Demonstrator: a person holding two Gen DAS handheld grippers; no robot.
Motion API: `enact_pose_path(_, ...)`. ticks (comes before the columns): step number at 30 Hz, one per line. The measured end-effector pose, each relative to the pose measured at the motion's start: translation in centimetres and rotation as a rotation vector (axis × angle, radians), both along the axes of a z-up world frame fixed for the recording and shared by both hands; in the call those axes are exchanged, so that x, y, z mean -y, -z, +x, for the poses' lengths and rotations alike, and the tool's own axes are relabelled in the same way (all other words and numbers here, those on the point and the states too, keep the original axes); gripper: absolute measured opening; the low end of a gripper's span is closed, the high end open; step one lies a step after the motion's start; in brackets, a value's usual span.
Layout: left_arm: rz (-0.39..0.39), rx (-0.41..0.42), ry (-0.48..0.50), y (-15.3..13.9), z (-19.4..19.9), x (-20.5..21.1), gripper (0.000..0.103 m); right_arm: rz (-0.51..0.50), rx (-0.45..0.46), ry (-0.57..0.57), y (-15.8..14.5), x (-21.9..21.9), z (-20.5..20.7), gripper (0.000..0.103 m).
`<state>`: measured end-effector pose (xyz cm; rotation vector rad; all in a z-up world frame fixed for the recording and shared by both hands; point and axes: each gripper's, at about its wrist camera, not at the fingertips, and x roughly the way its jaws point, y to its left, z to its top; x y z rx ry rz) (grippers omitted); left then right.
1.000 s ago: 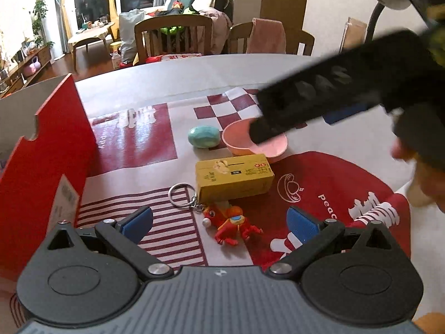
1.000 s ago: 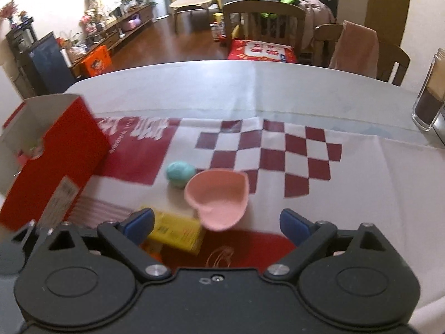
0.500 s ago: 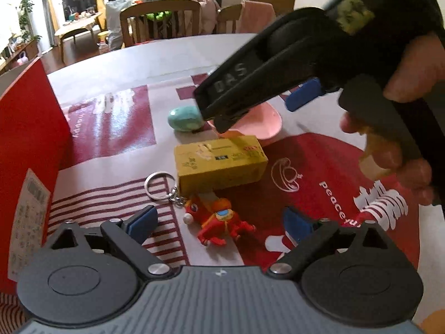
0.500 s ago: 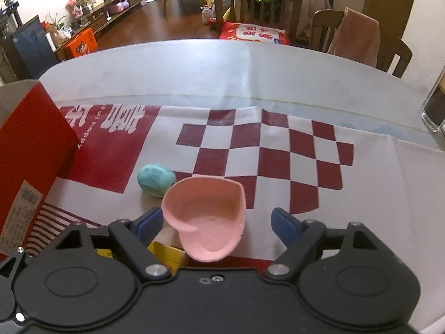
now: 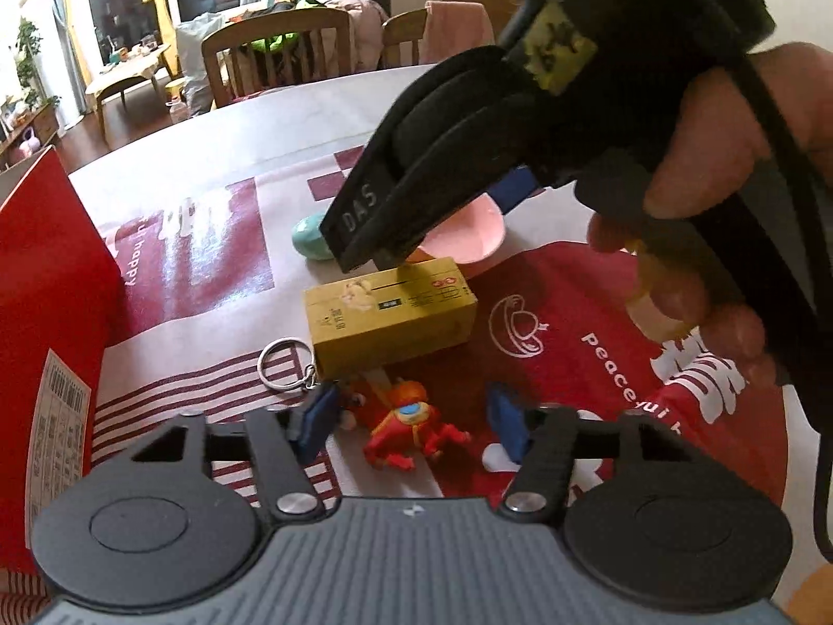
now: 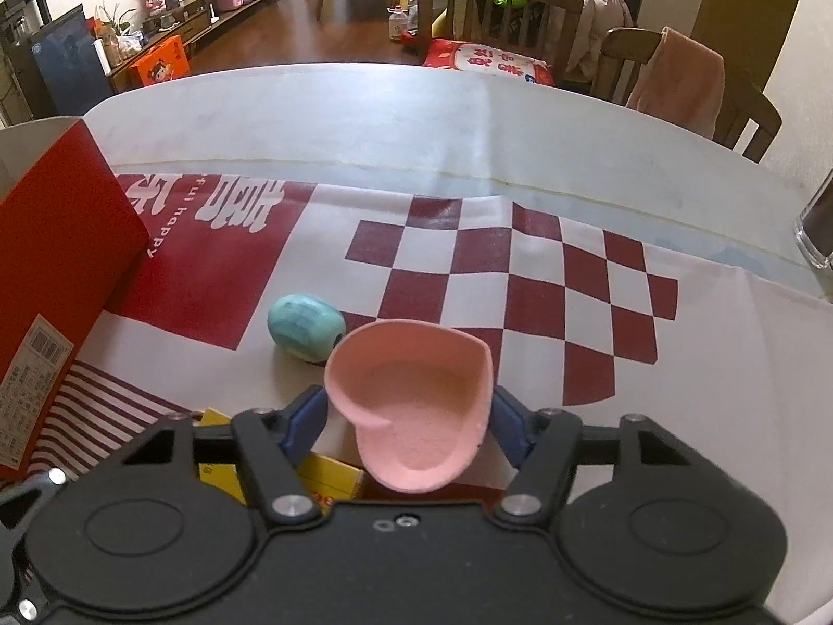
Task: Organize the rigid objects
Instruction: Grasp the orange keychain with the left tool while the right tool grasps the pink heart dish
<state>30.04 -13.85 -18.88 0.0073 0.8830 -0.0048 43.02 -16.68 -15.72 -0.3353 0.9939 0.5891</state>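
Observation:
A pink heart-shaped dish (image 6: 414, 411) sits on the table between the blue pads of my right gripper (image 6: 408, 424), which touch its two sides. The dish also shows in the left wrist view (image 5: 468, 237), partly behind the right gripper's body. A red and orange toy figure keychain (image 5: 408, 429) lies between the fingers of my left gripper (image 5: 411, 424), which stands open around it without touching. Its key ring (image 5: 284, 364) lies to the left. A yellow box (image 5: 390, 315) lies just beyond the figure. A teal egg (image 6: 305, 328) sits left of the dish.
A tall red carton (image 5: 47, 312) stands at the left, also in the right wrist view (image 6: 49, 281). A red and white printed cloth (image 6: 520, 281) covers the table. A glass (image 6: 817, 224) stands at the far right edge. Chairs stand behind the table.
My right gripper has come down around the pink dish and narrowed onto its sides. My left gripper has moved forward and narrowed around the toy figure.

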Motion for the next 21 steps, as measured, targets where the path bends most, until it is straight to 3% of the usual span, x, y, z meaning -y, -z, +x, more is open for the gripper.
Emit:
enact_pose_path(5,0.007,-0.003,-0.002,-0.2,0.1,-0.2,0.04,0.012,0.003,0.015,-0.4,0.7,-0.2,0.065)
enact_pose_path(21,-0.063,-0.006,-0.08,-2.6,-2.6,-2.8,0.04,0.125,0.006,-0.009,-5.3,5.8,-5.0,0.065)
